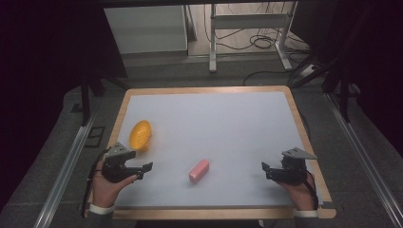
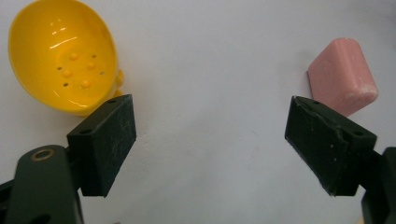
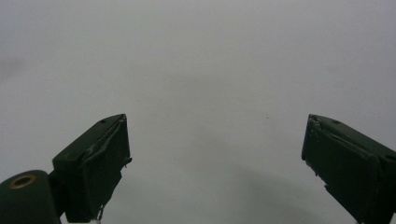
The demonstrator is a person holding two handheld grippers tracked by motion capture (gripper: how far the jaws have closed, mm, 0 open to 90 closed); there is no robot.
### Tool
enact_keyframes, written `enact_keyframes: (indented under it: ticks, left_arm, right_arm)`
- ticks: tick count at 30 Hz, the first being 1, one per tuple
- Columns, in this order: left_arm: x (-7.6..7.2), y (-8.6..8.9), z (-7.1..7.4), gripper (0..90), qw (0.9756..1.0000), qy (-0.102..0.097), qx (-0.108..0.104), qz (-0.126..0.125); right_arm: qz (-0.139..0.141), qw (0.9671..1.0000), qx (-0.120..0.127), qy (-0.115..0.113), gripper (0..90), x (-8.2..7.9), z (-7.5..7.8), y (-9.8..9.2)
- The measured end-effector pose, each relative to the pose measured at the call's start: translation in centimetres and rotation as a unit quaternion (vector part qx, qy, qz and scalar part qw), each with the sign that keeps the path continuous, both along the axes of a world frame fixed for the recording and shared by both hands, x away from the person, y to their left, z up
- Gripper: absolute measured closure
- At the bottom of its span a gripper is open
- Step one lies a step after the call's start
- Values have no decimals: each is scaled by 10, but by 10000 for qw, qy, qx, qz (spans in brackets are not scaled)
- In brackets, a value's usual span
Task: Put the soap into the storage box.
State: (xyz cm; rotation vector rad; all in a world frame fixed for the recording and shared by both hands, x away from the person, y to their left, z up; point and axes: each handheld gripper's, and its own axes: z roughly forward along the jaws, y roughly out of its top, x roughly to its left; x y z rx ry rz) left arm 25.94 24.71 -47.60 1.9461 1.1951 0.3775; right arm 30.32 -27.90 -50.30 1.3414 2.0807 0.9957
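Both grippers' fingers spread, holding nothing; pink block [image 1: 199, 170] near-centre on the bench looks rigid, light, maybe slick — pinch its long sides.

Yellow bowl [image 2: 60, 56]: is looking like glossy moulded plastic, smooth, catching bright highlights, with small bumps and holes in its bottom.
Pink bar [image 2: 343, 77]: is showing a matt, waxy, soap-like surface with softly rounded edges and faint pale scuffing.
Table [image 1: 209, 91]: is showing a light wood rim, smooth, around a matt white sheet.
Left gripper [image 2: 210, 149]: its black pads are looking matt and rubbery, finely scratched and dusty.
Right gripper [image 3: 215, 163]: its black pads are looking matt too, worn and frayed at the edges.
Floor [image 1: 57, 142]: is appearing as dull grey carpet-like cloth.
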Motion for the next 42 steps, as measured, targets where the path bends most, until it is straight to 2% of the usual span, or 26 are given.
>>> enact_keyframes:
  ticks: [8,22,42]
  left_arm:
    - [-2,-2,3,176,10000,-17,22,-32]
    - [-4,1,5,193,10000,5,-34,2]
    - [-4,-3,7,196,10000,19,5,-40]
  right_arm:
    - [-60,10000,62,23,74,-1,1,-5]
    - [-93,9999,41,4,74,-1,1,-7]
    - [-120,9999,58,4,74,-1,0,-9]
